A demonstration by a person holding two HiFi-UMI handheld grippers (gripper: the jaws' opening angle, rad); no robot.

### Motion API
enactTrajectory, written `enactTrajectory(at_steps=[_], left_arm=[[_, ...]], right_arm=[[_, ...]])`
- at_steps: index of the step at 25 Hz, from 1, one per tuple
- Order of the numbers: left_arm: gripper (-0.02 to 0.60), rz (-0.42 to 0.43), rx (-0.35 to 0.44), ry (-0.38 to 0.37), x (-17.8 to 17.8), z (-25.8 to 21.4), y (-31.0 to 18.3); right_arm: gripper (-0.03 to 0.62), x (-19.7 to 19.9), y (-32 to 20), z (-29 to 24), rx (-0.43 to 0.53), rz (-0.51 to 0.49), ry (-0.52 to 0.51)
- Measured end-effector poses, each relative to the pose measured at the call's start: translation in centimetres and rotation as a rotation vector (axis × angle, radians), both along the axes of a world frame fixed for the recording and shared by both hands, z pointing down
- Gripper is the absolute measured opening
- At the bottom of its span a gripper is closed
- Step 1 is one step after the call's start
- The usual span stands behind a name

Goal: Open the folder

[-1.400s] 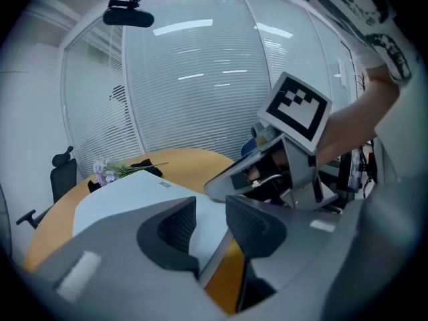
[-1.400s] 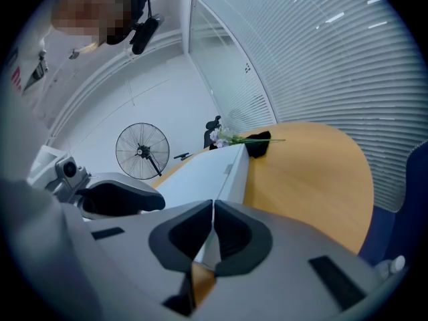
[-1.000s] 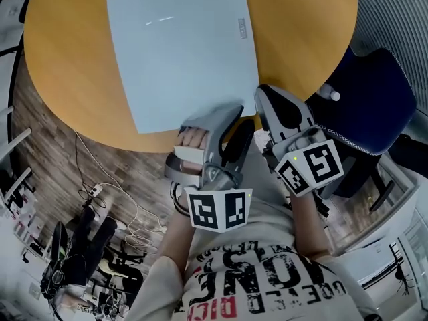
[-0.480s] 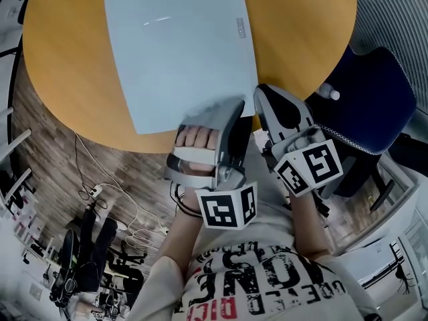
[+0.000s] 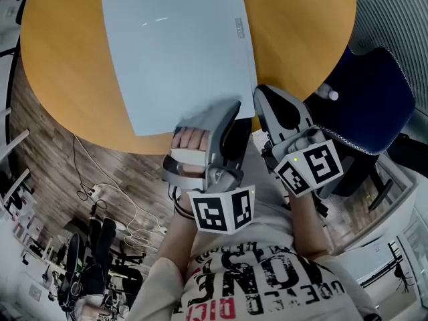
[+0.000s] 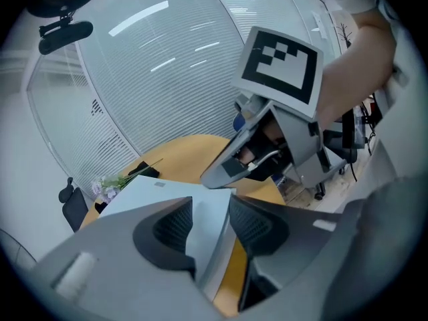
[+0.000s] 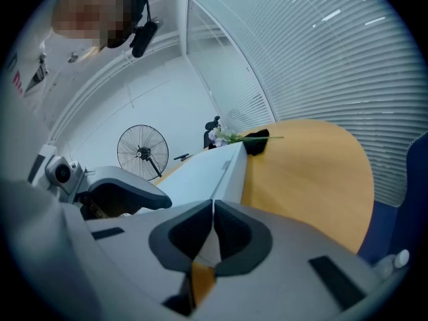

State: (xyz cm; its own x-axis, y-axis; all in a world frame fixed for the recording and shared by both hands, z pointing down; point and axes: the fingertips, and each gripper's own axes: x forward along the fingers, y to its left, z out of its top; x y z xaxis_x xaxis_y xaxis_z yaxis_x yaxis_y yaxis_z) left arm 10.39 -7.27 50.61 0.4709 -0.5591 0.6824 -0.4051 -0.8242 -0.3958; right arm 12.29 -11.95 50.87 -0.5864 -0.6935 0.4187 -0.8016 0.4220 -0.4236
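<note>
Folder: pale blue folder (image 5: 180, 45), closed and flat on the table, filling the upper centre of the head view; its near edge lies close to the table's lower rim
Table: round orange table (image 5: 301, 32) across the top of the head view
Left gripper: left gripper (image 5: 239, 116) at the centre of the head view, tips over the folder's lower right corner; a hand (image 5: 190, 139) grips its handle just left of it
Left jaws: apart by a narrow gap in the left gripper view; the folder's near edge runs into that gap and neither pad clearly presses on it
Right gripper: right gripper (image 5: 262, 99) right of centre, just beside the left one, its tip at the folder's right edge near the same corner
Right jaws: drawn together to a thin slit in the right gripper view; the folder's corner and a strip of table show below the tips
Chair: blue chair (image 5: 368, 99) at the right edge of the head view
Far side: flowers (image 7: 231, 137) on the table past the folder, a fan (image 7: 142, 154) at centre left of the right gripper view
</note>
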Motion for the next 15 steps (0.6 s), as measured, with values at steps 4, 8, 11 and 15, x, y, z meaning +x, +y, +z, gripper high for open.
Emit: enactTrajectory(at_steps=[4,8,11,15], left_arm=[[0.122,-0.009,-0.019,0.036,0.4,-0.1,0.6],[0.066,-0.021,-0.003,0.055,0.4,-0.7,0.8],[0.045,-0.025,-0.008,0.063,0.0,-1.2,0.4],[0.033,-0.045,-0.028,0.087,0.2,-1.5,0.4]], right_arm=[[0.014,0.2,0.2,0.2,-0.002,0.001,-0.004],[0.014,0.0,0.1,0.2,-0.003,0.002,-0.007],[0.014,-0.3,-0.2,0.0,-0.004,0.003,-0.007],[0.014,-0.1,-0.1,0.0,-0.004,0.004,-0.010]])
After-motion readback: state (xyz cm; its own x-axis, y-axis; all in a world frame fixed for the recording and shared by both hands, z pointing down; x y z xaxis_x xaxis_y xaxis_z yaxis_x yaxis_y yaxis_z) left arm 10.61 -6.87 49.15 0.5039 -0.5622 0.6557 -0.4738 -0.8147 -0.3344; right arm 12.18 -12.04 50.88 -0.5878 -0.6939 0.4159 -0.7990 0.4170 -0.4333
